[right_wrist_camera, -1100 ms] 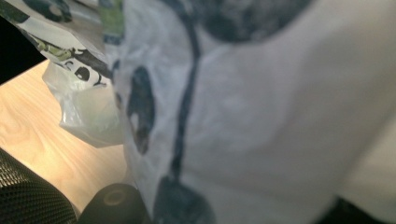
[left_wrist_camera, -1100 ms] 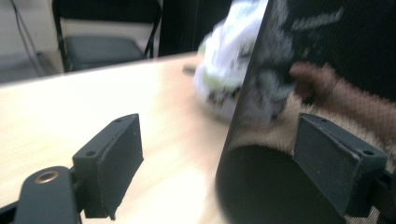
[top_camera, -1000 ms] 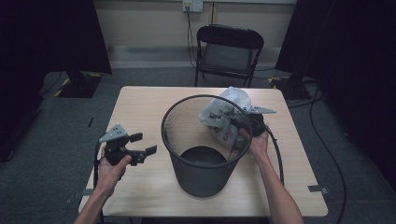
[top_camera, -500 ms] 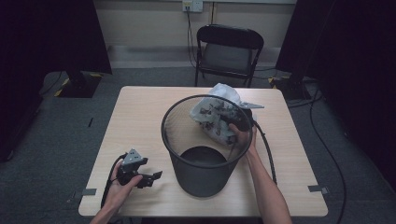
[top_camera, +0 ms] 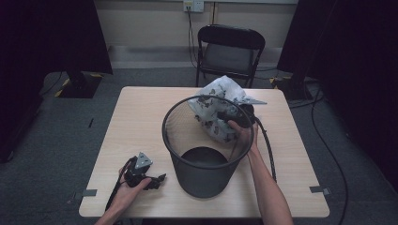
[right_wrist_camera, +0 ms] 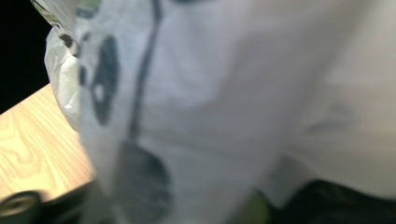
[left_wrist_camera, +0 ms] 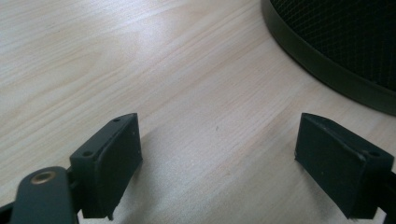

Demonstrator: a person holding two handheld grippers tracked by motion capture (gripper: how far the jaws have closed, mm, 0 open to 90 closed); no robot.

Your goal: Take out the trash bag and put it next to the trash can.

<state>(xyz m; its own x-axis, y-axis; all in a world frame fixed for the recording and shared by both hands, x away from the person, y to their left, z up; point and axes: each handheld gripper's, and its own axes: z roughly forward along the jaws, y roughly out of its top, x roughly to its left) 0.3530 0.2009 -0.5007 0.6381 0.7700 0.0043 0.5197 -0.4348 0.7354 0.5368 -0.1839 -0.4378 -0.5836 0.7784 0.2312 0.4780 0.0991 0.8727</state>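
A black mesh wastebasket (top_camera: pixel 202 180) stands at the middle of the wooden table (top_camera: pixel 136 117). A white plastic bag with black marks (top_camera: pixel 217 96) hangs over its far right rim and partly inside it. My right gripper (top_camera: pixel 233 119) is at that rim, against the bag; its jaws have just been opening. In the right gripper view the blurred bag (right_wrist_camera: pixel 224 93) covers the jaws. My left gripper (top_camera: pixel 157 180) lies low on the table, front left of the bin, open. Its jaws (left_wrist_camera: pixel 219 163) stand wide over bare wood, with the bin's base (left_wrist_camera: pixel 336 70) just beyond.
A black folding chair (top_camera: pixel 230 47) stands behind the table's far edge. The right gripper's cable (top_camera: pixel 268 150) runs along the table beside the forearm. Bare wood lies left of the bin and behind it.
My left hand has sunk from beside the bin to the table's front left part. The right gripper has shifted the bag a little left, over the bin's rim.
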